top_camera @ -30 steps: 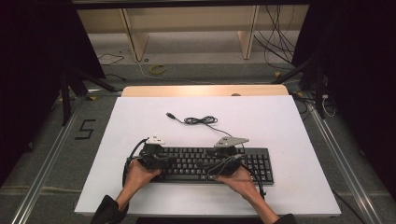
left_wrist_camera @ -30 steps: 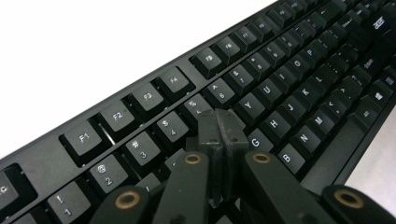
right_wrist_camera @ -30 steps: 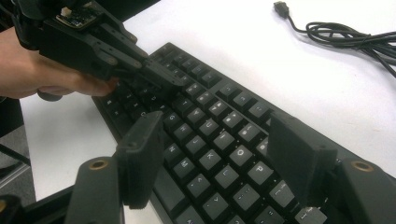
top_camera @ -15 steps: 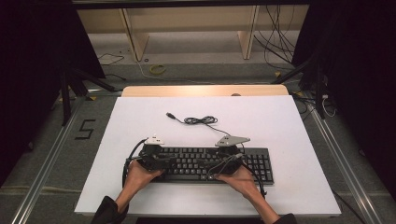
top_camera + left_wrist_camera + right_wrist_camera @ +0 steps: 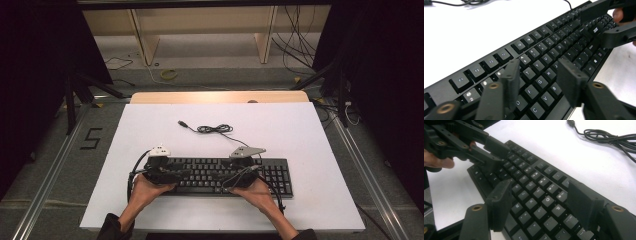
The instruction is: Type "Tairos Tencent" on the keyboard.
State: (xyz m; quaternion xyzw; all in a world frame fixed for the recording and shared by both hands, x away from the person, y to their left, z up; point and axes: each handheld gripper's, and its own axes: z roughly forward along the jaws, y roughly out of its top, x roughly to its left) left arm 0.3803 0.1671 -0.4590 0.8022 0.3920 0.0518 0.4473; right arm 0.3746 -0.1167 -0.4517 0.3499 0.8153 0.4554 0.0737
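Two grippers over black keyboard (image 5: 220,175), left gripper (image 5: 540,80) jaws just opening, right gripper (image 5: 544,202) jaws apart, bare table (image 5: 150,125) beyond.

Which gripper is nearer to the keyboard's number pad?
Right. The right gripper sits over the keyboard just left of the number pad; the left gripper is over the far end.

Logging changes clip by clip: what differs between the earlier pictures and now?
The left tool has just been opening its jaws above the keyboard; they stand apart with only keys beneath, nothing gripped. Both hands stayed at the keyboard. The right tool stayed open over the keys, and the keyboard and its coiled cable lie as before.
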